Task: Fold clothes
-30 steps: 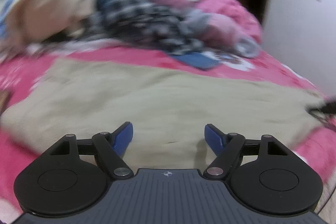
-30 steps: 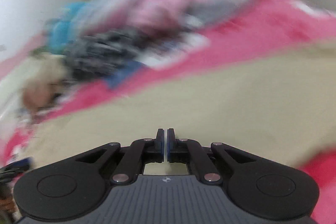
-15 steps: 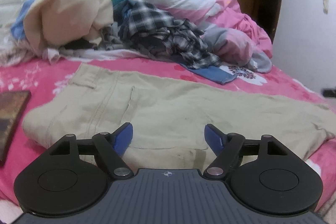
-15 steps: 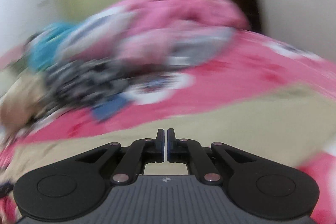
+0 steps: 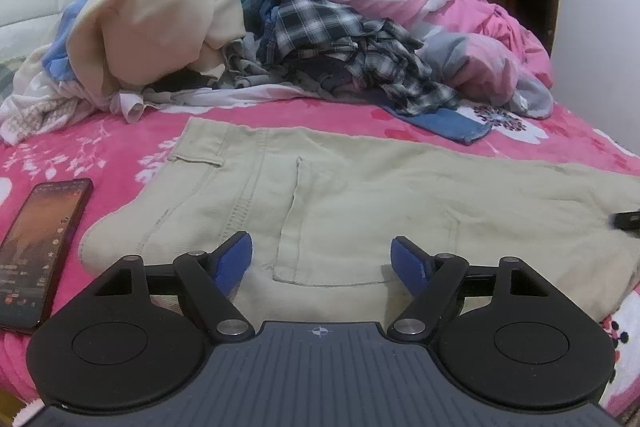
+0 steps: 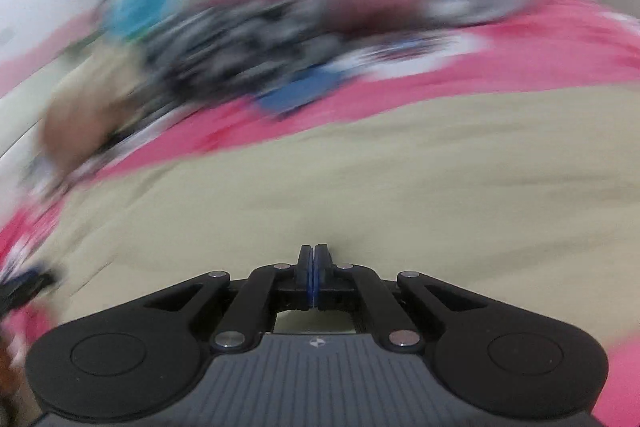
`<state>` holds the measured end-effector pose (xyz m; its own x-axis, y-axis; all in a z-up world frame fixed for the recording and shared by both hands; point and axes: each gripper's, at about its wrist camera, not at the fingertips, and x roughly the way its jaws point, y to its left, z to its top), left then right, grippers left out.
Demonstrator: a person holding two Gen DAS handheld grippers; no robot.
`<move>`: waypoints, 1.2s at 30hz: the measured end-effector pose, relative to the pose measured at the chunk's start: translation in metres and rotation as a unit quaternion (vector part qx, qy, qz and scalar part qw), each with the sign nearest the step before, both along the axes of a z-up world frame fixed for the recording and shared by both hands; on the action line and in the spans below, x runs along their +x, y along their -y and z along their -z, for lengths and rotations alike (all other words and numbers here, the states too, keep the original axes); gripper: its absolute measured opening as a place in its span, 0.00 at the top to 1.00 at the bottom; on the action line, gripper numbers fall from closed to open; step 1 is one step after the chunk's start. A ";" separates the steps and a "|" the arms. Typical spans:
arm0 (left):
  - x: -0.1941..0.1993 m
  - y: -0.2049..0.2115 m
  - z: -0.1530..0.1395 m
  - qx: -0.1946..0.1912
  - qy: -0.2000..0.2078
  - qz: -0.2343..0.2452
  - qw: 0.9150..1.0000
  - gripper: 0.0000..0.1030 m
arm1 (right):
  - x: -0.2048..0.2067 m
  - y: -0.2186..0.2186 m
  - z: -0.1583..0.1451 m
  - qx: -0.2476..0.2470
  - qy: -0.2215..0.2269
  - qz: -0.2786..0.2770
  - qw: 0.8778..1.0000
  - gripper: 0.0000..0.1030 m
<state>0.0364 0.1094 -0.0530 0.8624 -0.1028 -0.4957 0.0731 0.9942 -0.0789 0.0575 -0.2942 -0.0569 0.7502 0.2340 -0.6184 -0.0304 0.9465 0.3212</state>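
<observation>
L gripper [image 5: 321,259] open over trousers [image 5: 360,195]; R [image 6: 314,259] shut, blurry.

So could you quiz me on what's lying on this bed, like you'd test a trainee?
1. True or false: the beige trousers lie spread flat on the pink blanket.
2. What lies left of the trousers? A) a phone B) a book C) a shoe
3. Fill in: the left tool is open; the right tool is ____.

Key:
1. True.
2. A, the phone.
3. Shut, with nothing between its fingers.
</observation>
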 end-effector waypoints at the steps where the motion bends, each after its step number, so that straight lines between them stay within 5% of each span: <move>1: 0.001 0.000 0.000 -0.001 0.001 -0.001 1.000 0.23 | -0.003 0.018 -0.003 -0.012 -0.005 0.044 0.999 1.00; 4: 0.001 0.001 0.002 -0.003 0.004 0.000 1.000 0.21 | -0.015 0.061 -0.012 -0.050 -0.016 0.158 0.986 1.00; 8: 0.001 0.001 0.002 -0.007 0.005 -0.002 1.000 0.21 | -0.023 0.042 -0.033 -0.096 0.027 0.154 0.983 1.00; 13: 0.001 0.000 0.002 -0.016 0.003 -0.003 1.000 0.21 | -0.002 -0.051 -0.051 -0.098 0.088 -0.021 0.991 1.00; 20: -0.001 0.001 0.003 -0.012 0.003 -0.002 1.000 0.21 | 0.068 -0.174 -0.028 -0.079 0.051 -0.238 0.967 1.00; 25: -0.002 -0.002 0.004 -0.018 0.006 0.005 1.000 0.21 | 0.119 -0.145 0.010 -0.042 -0.032 -0.179 0.982 1.00; 29: -0.002 -0.005 0.007 -0.023 0.010 0.010 1.000 0.21 | 0.134 -0.073 0.008 -0.055 -0.027 -0.052 0.997 1.00; 34: -0.004 -0.008 0.007 -0.033 0.016 0.010 0.999 0.20 | 0.123 -0.027 -0.008 -0.119 -0.028 0.072 0.990 1.00; 36: -0.005 -0.009 0.006 -0.041 0.018 0.009 0.999 0.21 | 0.111 -0.041 -0.024 -0.118 -0.002 0.054 0.992 1.00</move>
